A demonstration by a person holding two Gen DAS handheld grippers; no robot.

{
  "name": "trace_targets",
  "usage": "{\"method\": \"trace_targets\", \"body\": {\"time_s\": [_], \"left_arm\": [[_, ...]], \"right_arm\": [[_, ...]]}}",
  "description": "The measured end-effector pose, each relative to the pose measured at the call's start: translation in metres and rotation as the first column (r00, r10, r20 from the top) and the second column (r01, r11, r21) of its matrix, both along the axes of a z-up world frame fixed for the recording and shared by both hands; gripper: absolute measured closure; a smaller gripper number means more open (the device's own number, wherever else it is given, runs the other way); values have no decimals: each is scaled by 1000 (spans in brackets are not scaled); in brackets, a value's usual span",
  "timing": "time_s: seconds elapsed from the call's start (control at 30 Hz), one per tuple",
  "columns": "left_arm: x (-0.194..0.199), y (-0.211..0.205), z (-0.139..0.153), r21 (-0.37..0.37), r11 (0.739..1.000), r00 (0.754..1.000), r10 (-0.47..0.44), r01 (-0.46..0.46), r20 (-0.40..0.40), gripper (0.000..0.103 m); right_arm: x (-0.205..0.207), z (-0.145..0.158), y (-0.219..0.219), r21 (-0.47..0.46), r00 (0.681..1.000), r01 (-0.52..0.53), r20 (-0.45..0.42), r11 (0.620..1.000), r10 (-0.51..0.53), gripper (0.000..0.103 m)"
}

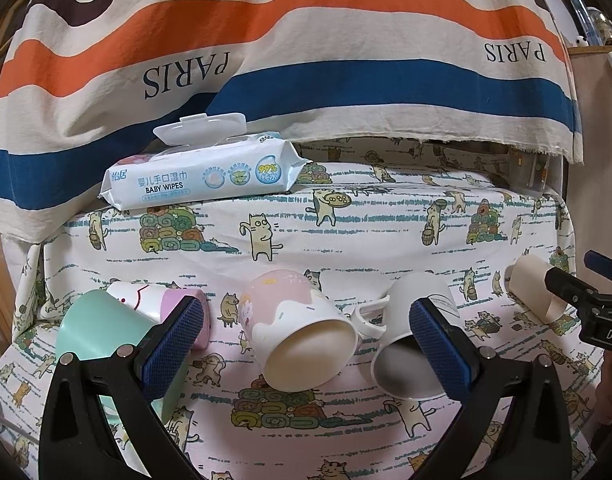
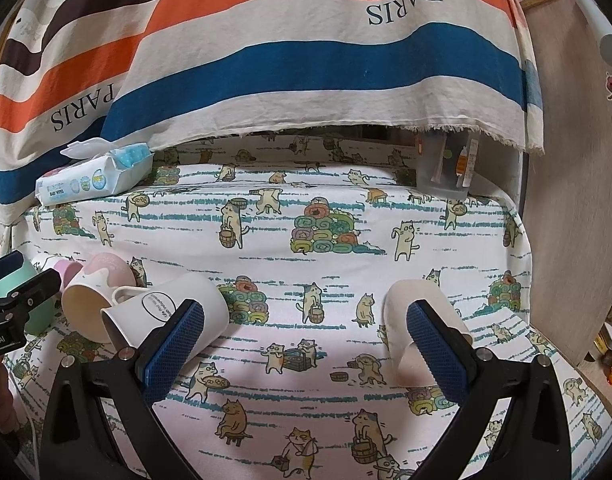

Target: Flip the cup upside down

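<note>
Left wrist view: pink-white cup (image 1: 301,328) seen on side, 6 o'clock of wipes pack (image 1: 201,172), between spread, empty left gripper (image 1: 306,332) fingers. Judged rigid, glossy, breakable; wall grip advised. Right gripper (image 2: 306,334) likewise unclenched.

I'm seeing soft, even indoor light in both wrist views, with nothing glaring. Faint shadows are pooling under the cups (image 1: 306,332) on the cat-print cloth (image 2: 346,240). The fisheye is bending the striped sheet (image 1: 306,40) hard and darkening the corners to black. Focus is holding sharp mid-frame and softening slightly at the rims.
</note>
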State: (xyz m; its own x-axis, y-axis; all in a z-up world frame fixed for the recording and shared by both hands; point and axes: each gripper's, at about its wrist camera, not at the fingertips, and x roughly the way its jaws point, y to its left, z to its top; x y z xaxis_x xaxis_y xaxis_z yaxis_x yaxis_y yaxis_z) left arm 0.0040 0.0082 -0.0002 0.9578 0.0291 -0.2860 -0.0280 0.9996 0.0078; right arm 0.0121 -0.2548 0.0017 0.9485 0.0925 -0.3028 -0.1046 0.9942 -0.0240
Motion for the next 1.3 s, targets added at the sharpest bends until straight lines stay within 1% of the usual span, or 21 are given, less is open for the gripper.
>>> {"method": "trace_targets", "body": {"time_s": [0.37, 1.3], "left_arm": [[-1, -2, -1, 0, 1000, 1000, 1, -1, -1, 1], [-1, -2, -1, 0, 1000, 1000, 2, -2, -2, 1]], "right_arm": [[-4, 1, 2, -12, 1000, -2, 17, 1000, 3, 1], [-4, 1, 1, -12, 1000, 0, 14, 1000, 0, 1]]}}
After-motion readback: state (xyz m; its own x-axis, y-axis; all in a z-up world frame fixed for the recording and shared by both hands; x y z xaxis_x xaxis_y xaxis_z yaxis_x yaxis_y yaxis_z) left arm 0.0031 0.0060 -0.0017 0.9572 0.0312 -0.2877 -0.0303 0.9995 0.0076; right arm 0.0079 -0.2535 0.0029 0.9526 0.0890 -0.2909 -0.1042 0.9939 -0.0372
